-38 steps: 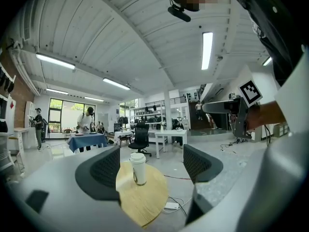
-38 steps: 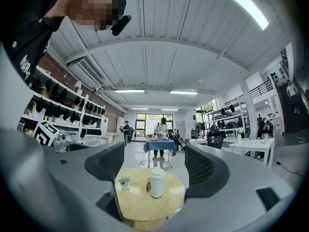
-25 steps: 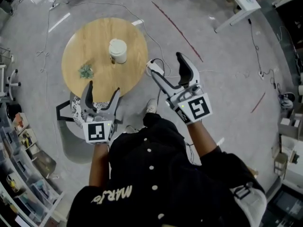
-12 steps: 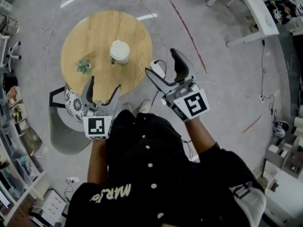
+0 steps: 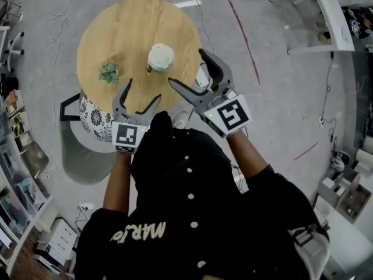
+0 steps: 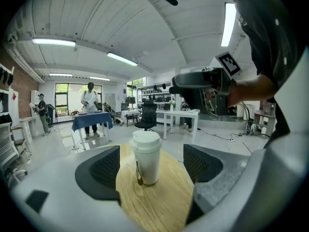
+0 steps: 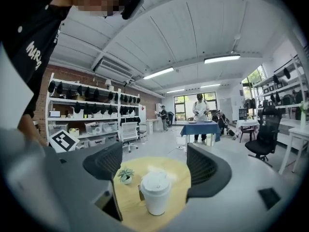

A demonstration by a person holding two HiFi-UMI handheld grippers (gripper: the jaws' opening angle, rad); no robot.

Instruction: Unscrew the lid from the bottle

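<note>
Both empty, jaws apart: left gripper (image 5: 144, 89), right gripper (image 5: 185, 66) just widening. Lidded bottle (image 5: 161, 57) on table (image 5: 116, 34), just ahead of both, untouched.

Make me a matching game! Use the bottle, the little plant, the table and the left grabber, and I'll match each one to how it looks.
Things:
1. bottle
2. plant
3. table
4. left gripper

How it looks:
A. round and wooden
B. jaws apart, holding nothing
C. white, lid on
D. small and green

Pairs: 1-C, 2-D, 3-A, 4-B
</note>
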